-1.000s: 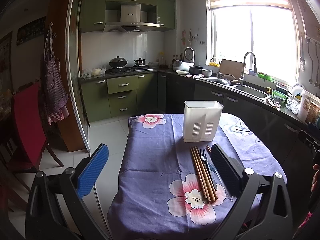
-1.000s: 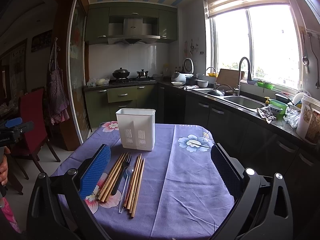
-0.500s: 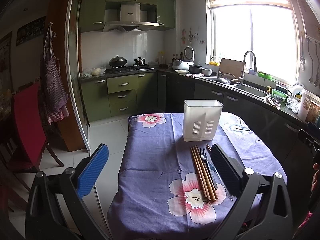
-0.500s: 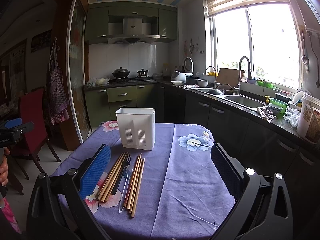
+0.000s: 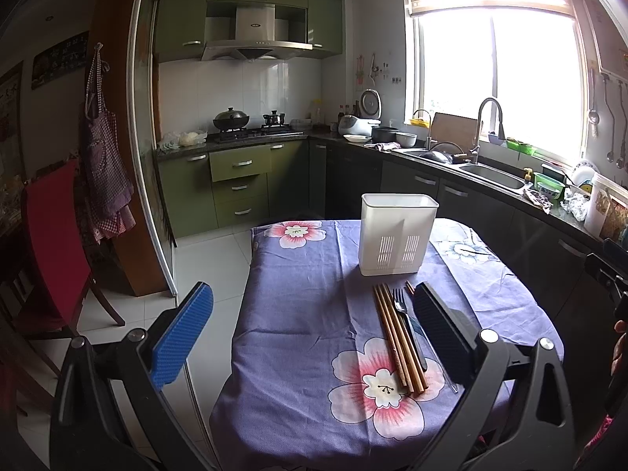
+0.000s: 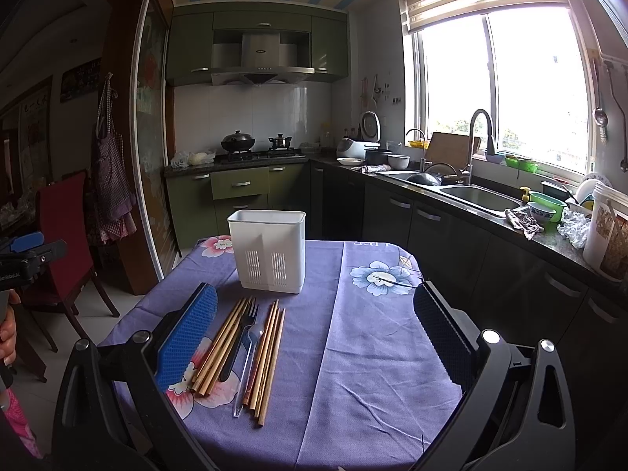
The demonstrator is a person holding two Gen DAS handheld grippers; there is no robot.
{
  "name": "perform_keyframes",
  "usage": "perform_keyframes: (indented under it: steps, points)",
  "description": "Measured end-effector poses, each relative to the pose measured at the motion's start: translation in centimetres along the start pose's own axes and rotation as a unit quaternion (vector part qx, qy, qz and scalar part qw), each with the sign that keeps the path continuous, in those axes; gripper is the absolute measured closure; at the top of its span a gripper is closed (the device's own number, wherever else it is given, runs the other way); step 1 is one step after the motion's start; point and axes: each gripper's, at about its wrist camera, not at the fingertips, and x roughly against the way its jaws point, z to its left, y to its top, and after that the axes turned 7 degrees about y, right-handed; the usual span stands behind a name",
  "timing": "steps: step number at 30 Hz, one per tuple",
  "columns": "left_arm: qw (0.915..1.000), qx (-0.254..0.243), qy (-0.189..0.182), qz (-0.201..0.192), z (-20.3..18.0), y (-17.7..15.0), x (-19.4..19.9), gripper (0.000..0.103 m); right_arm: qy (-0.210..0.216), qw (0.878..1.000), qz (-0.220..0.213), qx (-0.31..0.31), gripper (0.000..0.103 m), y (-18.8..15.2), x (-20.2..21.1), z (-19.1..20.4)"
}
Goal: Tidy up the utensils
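Our left gripper (image 5: 314, 314) and right gripper (image 6: 314, 314) gape empty above chopsticks (image 6: 223, 347), fork (image 6: 241, 337), white holder (image 6: 271, 251).

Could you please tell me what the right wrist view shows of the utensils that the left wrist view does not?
Only the right wrist view shows the clear spoon and the second chopstick bundle in full; the left tool's finger hides them. Only the left wrist view shows the table's left edge and the floor beside it. Both show the white holder, the fork and open tools.
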Motion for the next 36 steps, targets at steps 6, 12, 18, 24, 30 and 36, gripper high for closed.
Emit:
perform_keyframes:
  steps: [6,12,18,24,30,36]
  points:
    - [1.0,0.0,0.001,0.0,0.01,-0.11,-0.02,0.006,0.0,1.0,0.001,0.0,0.004,-0.21,-0.19,0.06]
    - [1.0,0.0,0.0,0.0,-0.01,0.06,0.0,0.006,0.0,1.0,0.002,-0.001,0.004,-0.27,-0.27,0.04]
    - [1.0,0.0,0.0,0.001,-0.01,0.09,-0.01,0.006,0.001,1.0,0.001,0.0,0.004,-0.23,-0.25,0.02]
    - [1.0,0.0,0.0,0.002,-0.06,-0.16,-0.06,0.006,0.001,1.0,0.002,-0.002,0.004,-0.42,-0.43,0.07]
    - [1.0,-0.001,0.002,0.003,-0.15,-0.29,-0.14,0.006,0.001,1.0,0.003,-0.001,0.004,-0.67,-0.72,0.15]
    - [1.0,-0.001,0.001,0.004,-0.15,-0.36,-0.22,0.006,0.003,1.0,0.005,-0.003,0.004,-0.87,-0.96,0.01]
